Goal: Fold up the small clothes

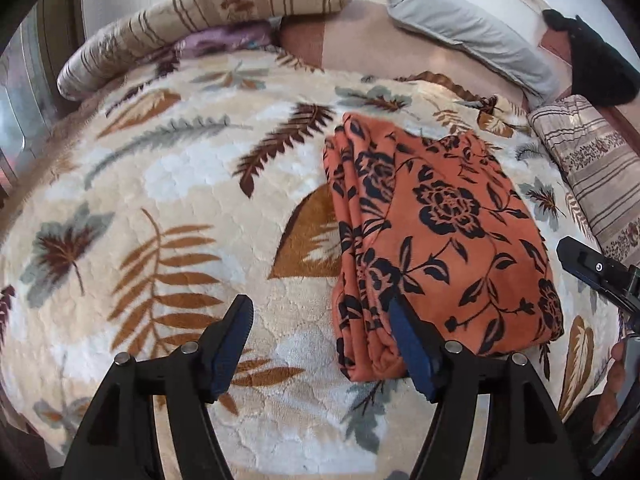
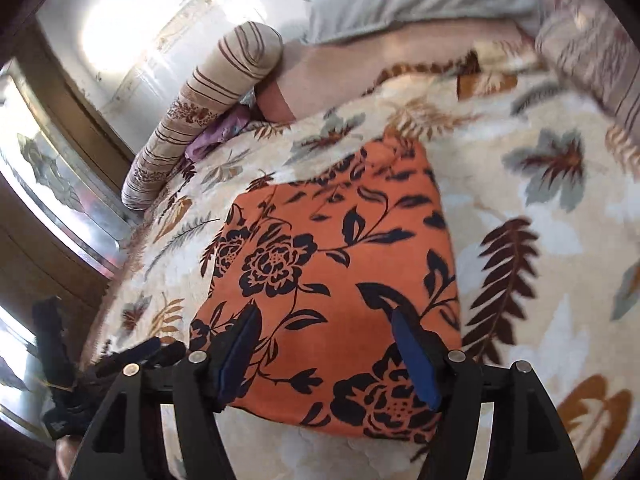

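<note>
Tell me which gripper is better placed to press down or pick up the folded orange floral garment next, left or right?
Probably the right gripper: its open jaws sit squarely over the near edge of the orange floral garment. The left gripper, also open, straddles the garment's left edge, with one finger over the leaf-patterned blanket.

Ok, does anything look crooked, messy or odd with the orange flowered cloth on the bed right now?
Nothing stands out. The orange flowered cloth lies folded in a tidy rectangle on the leaf-print blanket, its layered edges stacked fairly evenly along one side. Both claws are open, holding nothing.
</note>
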